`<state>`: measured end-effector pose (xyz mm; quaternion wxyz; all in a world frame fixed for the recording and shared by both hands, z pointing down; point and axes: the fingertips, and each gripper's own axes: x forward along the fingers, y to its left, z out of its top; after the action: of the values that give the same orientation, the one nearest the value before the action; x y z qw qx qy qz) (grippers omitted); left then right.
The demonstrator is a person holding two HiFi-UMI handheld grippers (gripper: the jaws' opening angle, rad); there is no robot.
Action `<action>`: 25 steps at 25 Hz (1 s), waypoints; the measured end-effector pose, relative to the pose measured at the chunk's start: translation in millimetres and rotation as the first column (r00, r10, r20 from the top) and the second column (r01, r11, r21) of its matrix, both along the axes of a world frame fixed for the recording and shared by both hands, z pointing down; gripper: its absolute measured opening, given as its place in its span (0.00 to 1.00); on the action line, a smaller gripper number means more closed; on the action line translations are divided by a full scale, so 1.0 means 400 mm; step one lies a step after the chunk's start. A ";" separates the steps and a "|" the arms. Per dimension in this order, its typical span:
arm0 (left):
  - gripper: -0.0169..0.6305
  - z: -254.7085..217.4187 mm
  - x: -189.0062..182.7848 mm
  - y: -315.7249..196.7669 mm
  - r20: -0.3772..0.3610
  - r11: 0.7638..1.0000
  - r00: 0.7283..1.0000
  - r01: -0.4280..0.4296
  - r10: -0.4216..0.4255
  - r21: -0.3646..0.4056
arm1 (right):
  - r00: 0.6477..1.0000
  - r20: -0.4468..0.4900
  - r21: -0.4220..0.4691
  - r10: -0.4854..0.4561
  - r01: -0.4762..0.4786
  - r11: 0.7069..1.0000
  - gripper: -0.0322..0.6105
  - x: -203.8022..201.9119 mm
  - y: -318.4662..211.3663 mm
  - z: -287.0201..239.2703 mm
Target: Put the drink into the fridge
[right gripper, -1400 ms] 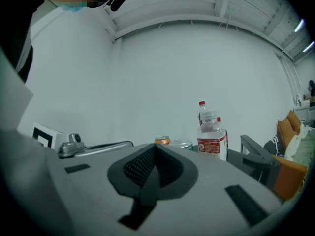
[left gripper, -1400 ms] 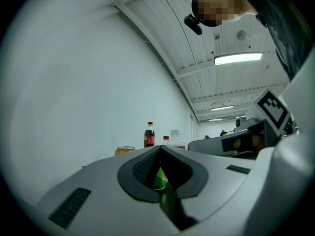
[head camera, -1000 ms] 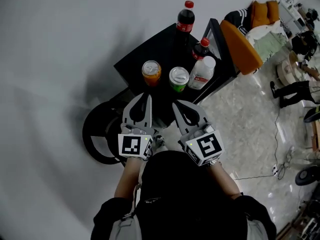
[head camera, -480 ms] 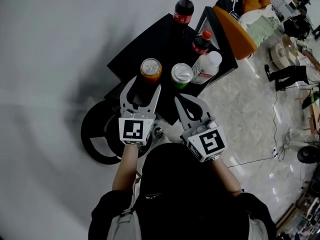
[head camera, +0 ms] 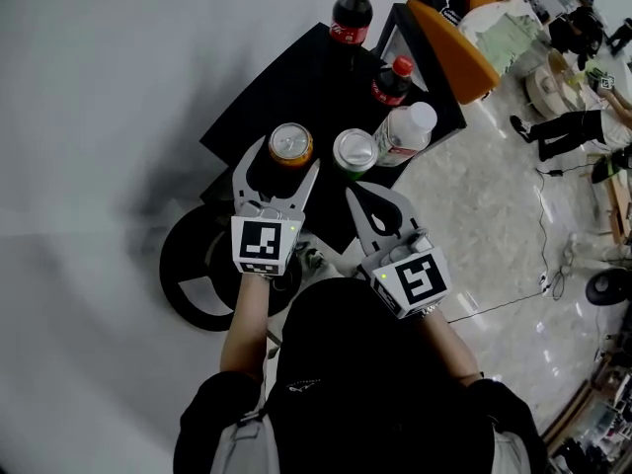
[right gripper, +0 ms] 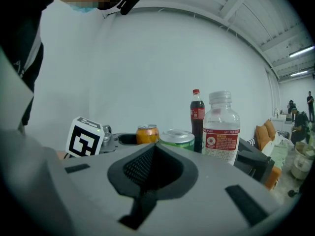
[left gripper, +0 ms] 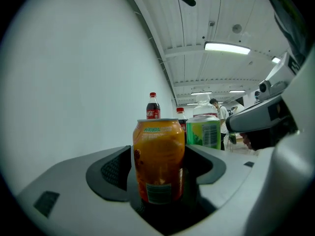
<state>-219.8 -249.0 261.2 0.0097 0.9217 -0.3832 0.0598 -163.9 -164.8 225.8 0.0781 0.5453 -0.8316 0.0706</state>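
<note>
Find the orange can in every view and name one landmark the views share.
Head view: orange can upper middle, at the near edge of the black tabletop.
Left gripper view: orange can dead centre, large in the foreground.
Right gripper view: orange can small, just left of centre.
Shared landmark: the green can, immediately right of it in all three.

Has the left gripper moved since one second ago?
Yes. The left gripper has moved forward to the orange can on the black table; its jaws have just been opening and now stand either side of the can, not pressing it.
</note>
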 end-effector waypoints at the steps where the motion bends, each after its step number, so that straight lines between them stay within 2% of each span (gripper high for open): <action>1: 0.54 0.001 0.004 -0.002 0.006 1.000 1.000 -0.013 0.013 -0.002 | 1.000 0.000 0.000 0.005 -0.005 1.000 0.07 0.005 -0.003 0.001; 6: 0.53 0.001 0.015 -0.004 0.015 0.997 0.997 -0.071 0.071 -0.011 | 1.000 -0.001 -0.013 0.030 -0.030 0.999 0.07 0.013 -0.009 0.001; 13: 0.53 0.006 0.018 -0.009 -0.002 0.994 0.995 -0.104 0.104 -0.028 | 1.000 0.001 -0.014 0.030 -0.030 0.999 0.07 0.011 -0.012 0.008; 22: 0.53 0.013 0.003 -0.011 -0.006 0.998 0.999 -0.046 0.046 -0.035 | 0.999 0.016 -0.024 0.034 -0.033 0.999 0.07 0.003 0.005 0.020; 25: 0.53 0.009 -0.007 -0.011 -0.002 0.999 1.000 -0.018 0.017 -0.040 | 1.000 0.024 -0.017 0.009 -0.009 1.000 0.07 -0.008 0.016 0.015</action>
<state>-222.5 -253.6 264.9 0.0278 0.9247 -0.3738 0.0666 -166.9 -158.3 231.8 0.0726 0.5475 -0.8293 0.0845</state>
